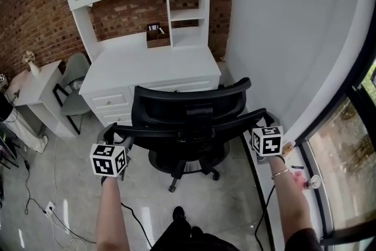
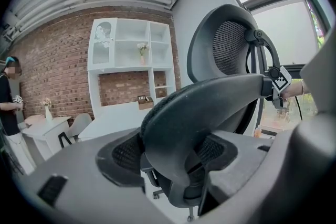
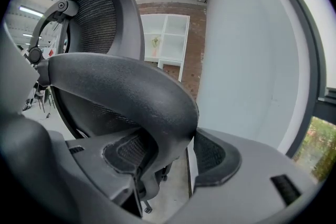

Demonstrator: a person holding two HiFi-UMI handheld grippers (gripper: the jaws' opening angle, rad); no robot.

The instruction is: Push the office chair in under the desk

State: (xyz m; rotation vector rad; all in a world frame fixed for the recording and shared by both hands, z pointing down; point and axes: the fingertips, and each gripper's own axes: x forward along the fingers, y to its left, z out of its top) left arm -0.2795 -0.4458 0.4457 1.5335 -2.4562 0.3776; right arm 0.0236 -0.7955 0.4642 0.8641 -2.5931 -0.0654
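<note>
The black office chair [image 1: 188, 114] stands at the front edge of the white desk [image 1: 153, 62], its back toward the person. The left gripper [image 1: 116, 141] is clenched on the left armrest [image 2: 210, 102]. The right gripper [image 1: 259, 123] grasps the right armrest [image 3: 121, 86].

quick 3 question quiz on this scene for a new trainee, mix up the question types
1. True or false: the left gripper is shut on an armrest of the office chair.
2. Where does the brown box stand? A) on the desk B) on the chair's seat C) on the floor
3. Fill in: the right gripper is clamped on the chair's other ____.
Key: 1 true; 2 A; 3 armrest
</note>
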